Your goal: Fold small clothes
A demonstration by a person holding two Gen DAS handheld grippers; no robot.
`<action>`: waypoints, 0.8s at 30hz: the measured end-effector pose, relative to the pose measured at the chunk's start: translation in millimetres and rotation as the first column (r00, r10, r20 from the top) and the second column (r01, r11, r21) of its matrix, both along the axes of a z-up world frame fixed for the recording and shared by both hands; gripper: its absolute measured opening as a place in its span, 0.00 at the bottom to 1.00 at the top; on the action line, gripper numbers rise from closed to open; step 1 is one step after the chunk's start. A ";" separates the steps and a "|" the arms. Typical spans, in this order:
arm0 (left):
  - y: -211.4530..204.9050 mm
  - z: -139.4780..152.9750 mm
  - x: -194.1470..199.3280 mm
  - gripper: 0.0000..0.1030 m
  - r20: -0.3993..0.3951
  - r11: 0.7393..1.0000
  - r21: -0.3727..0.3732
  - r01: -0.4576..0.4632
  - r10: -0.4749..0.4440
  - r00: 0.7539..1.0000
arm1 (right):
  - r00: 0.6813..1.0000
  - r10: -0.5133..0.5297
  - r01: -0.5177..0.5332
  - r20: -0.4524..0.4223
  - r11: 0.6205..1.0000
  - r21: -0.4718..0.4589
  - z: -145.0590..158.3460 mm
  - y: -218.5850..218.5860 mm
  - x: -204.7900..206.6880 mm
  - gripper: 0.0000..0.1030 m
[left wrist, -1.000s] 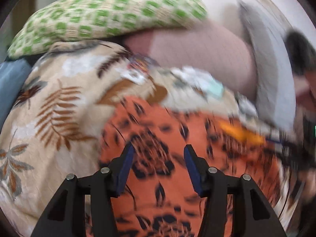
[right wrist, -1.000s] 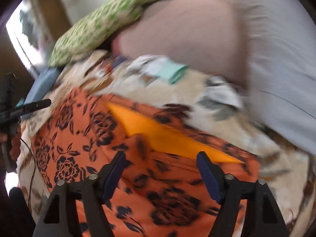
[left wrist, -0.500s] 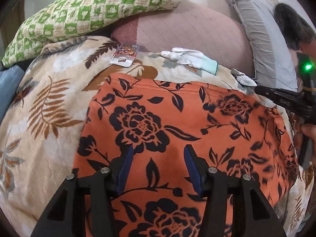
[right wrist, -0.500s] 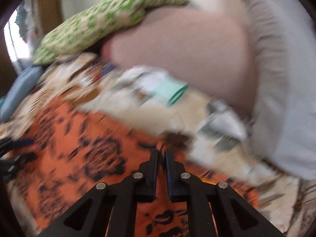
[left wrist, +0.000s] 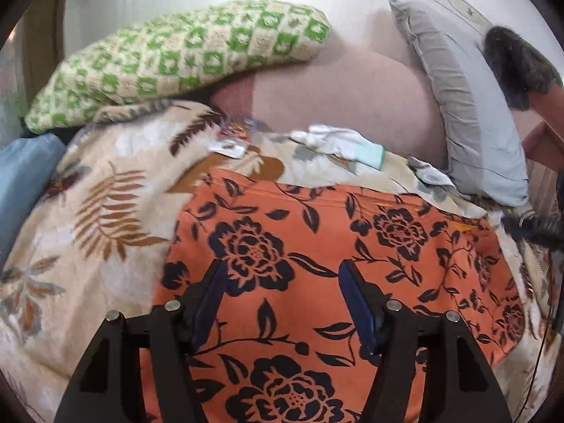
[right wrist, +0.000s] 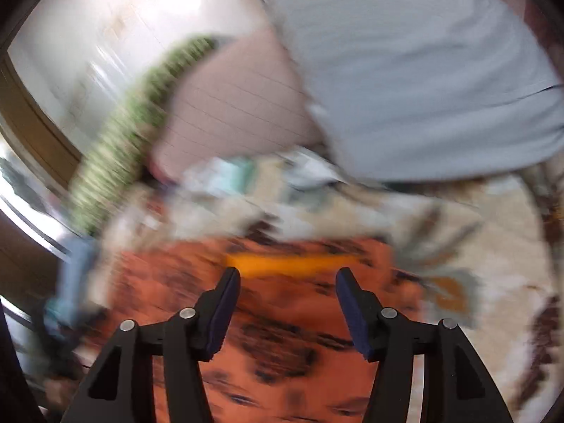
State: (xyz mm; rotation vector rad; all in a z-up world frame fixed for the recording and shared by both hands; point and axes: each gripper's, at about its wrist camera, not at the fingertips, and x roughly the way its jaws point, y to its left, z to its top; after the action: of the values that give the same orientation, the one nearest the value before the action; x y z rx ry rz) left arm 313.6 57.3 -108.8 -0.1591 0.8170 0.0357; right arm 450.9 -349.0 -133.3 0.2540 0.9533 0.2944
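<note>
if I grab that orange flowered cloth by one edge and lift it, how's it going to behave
Probably floppy: the orange cloth lies flat and follows the bumps of the bedspread under it, so it should drape and sag from the pinch. Likely light, since it looks thin. A plain orange underside shows at one edge, so layers may slide apart as it rises.

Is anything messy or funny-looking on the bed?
A little. A white glove and a small torn wrapper lie loose on the leaf-print blanket, just past the orange flowered cloth. They look like stray bits among the laundry. The cloth itself lies fairly flat.
</note>
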 end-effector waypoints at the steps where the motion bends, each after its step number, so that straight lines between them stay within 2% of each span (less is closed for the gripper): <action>1: 0.1 -3.6 0.8 0.66 -0.017 1.000 0.004 -0.008 0.008 1.000 | 0.999 -0.021 0.020 -0.033 0.999 -0.036 -12.4 -2.4 1.5 0.58; 2: 0.3 -8.4 2.1 0.66 -0.041 1.000 0.003 -0.013 0.013 0.999 | 0.998 -0.029 0.026 -0.047 0.999 -0.046 -18.5 -4.7 1.9 0.58; 4: 1.4 -20.1 5.6 0.66 -0.091 0.999 0.011 -0.031 0.032 0.995 | 0.996 -0.046 0.034 -0.079 0.989 -0.143 -39.0 0.2 9.4 0.57; 5: 1.4 -24.5 6.2 0.66 -0.104 0.999 0.023 -0.038 0.040 0.994 | 0.996 -0.035 0.022 -0.087 0.988 -0.151 -43.3 1.8 12.0 0.52; 6: 1.5 -26.5 5.8 0.66 -0.111 0.999 0.032 -0.043 0.047 0.993 | 0.995 -0.028 0.011 -0.099 0.985 -0.170 -47.6 2.1 13.2 0.23; 7: 1.7 -26.2 4.5 0.66 -0.111 0.998 0.034 -0.045 0.049 0.993 | 0.994 -0.031 0.012 -0.104 0.984 -0.178 -46.9 3.3 13.1 0.10; 8: 2.6 -23.2 2.6 0.66 -0.099 0.998 0.032 -0.046 0.049 0.994 | 0.995 -0.030 0.014 -0.090 0.984 -0.178 -40.3 4.6 9.8 0.07; 11: 1.6 -14.4 -2.8 0.66 -0.050 0.998 0.049 -0.046 0.049 0.998 | 0.999 -0.044 0.043 0.002 0.968 -0.248 -6.9 6.1 -9.0 0.07; 12: 0.2 -15.6 -2.2 0.67 -0.045 0.996 0.066 -0.052 0.055 0.997 | 0.998 -0.062 0.059 -0.003 0.962 -0.267 -6.9 2.2 -12.9 0.07; 13: -0.4 -19.9 0.1 0.68 -0.061 0.995 0.082 -0.055 0.060 0.996 | 0.996 -0.080 0.063 -0.045 0.954 -0.294 -18.3 -2.8 -11.9 0.07; 14: -1.2 -27.8 4.8 0.70 -0.095 0.994 0.096 -0.056 0.065 0.993 | 0.988 -0.083 0.040 -0.127 0.950 -0.310 -35.3 -8.3 -4.7 0.07; 15: -3.6 -41.2 13.8 0.70 -0.161 0.992 0.118 -0.033 0.052 0.986 | 0.978 -0.091 0.031 -0.187 0.953 -0.303 -54.3 -13.8 -1.5 0.09; 16: -5.2 -49.5 19.0 0.70 -0.200 0.989 0.146 -0.017 0.046 0.979 | 0.982 -0.105 0.056 -0.160 0.957 -0.283 -58.2 -18.3 -4.5 0.13; 18: -3.6 -43.8 16.0 0.70 -0.169 0.987 0.159 -0.028 0.055 0.984 | 0.986 -0.133 0.103 -0.101 0.960 -0.259 -42.2 -20.8 -11.5 0.29; 19: -0.3 -33.3 9.5 0.70 -0.130 0.989 0.139 -0.047 0.065 0.989 | 0.987 -0.142 0.121 -0.071 0.962 -0.244 -30.8 -22.6 -16.2 0.61; 20: 2.1 -25.0 4.1 0.70 -0.102 0.992 0.118 -0.055 0.067 0.992 | 0.988 -0.152 0.143 -0.025 0.964 -0.225 -15.9 -24.6 -23.2 0.68; 22: 5.0 -6.9 -9.8 0.70 -0.037 0.996 0.083 -0.045 0.048 0.998 | 0.989 -0.145 0.149 0.039 0.976 -0.160 14.8 -26.3 -43.4 0.68; 24: 2.0 -2.5 -21.4 0.72 0.003 0.992 0.123 -0.027 0.027 1.000 | 0.993 -0.112 0.113 0.040 0.993 -0.031 30.1 -27.4 -64.4 0.68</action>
State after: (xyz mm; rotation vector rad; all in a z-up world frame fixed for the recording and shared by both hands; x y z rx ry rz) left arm 292.2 59.3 -111.3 -0.0541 0.8092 0.1111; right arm 386.5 -376.3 -103.2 0.2695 0.9021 0.1789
